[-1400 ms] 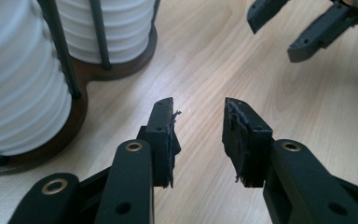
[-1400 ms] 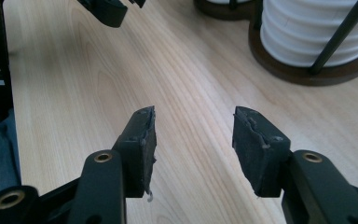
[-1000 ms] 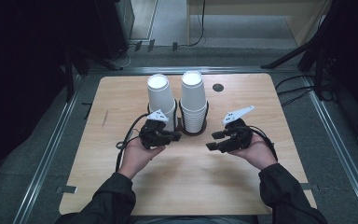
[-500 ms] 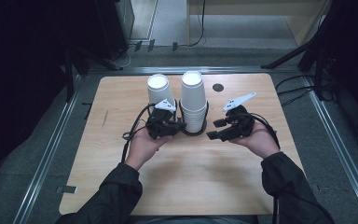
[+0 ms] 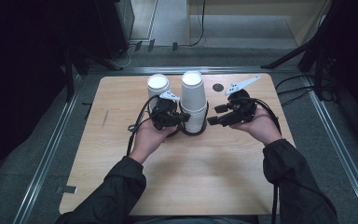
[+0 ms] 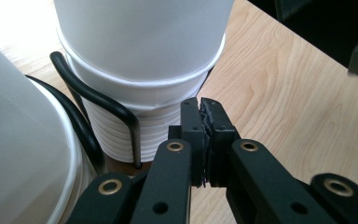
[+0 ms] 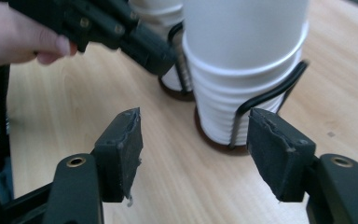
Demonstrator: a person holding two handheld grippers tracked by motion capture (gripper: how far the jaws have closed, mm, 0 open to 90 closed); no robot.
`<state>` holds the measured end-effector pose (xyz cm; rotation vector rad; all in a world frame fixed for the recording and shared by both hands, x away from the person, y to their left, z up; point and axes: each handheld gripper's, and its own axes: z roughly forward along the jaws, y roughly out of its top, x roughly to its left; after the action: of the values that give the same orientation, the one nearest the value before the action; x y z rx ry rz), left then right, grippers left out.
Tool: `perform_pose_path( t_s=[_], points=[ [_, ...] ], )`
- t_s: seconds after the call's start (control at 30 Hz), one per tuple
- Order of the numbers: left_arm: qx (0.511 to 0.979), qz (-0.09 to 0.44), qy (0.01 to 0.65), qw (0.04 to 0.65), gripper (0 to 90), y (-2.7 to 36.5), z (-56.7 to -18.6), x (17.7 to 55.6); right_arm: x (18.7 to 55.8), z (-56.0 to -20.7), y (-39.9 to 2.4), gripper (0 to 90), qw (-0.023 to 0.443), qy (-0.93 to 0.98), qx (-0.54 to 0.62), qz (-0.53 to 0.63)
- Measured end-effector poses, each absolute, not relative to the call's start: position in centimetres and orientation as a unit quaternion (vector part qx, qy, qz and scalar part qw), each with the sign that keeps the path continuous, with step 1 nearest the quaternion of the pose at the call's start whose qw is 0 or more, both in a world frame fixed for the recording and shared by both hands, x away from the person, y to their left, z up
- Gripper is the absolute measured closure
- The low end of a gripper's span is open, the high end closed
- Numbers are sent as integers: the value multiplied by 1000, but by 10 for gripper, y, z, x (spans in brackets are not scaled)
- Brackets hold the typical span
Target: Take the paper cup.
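Two cup stacks point(image 5: 192, 100) flanked by two grippers point(image 5: 170, 116)

My fingers point(image 7: 121, 149) are matt black plastic, their pads rough and chipped at the edges, with brass-coloured rivets. The cups point(image 5: 193, 100) look like smooth white paper, faintly glossy, ribbed where the rims stack. Their holder point(image 6: 98, 100) is glossy black-coated wire. The counter point(image 5: 214, 177) is pale, matt wood grain.
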<state>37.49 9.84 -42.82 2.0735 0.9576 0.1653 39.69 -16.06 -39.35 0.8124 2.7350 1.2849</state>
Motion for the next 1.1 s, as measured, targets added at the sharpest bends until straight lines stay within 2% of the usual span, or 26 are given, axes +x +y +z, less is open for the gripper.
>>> perform_pose_path(
  t_s=[0.47, 0.7, 0.8, 1.1],
  points=[
    [822, 91, 378, 415, 885, 92, -426, 376, 424, -364, -140, 287, 20, 880, 252, 402],
    [820, 134, 383, 403, 887, 84, -431, 369, 436, -345, -128, 254, 31, 880, 248, 404],
    [820, 145, 382, 402, 882, 82, -433, 367, 439, -340, -121, 212, 35, 883, 243, 401],
    [817, 150, 387, 402, 871, 80, -435, 365, 447, -333, -104, 169, 37, 891, 235, 387]
  ],
)
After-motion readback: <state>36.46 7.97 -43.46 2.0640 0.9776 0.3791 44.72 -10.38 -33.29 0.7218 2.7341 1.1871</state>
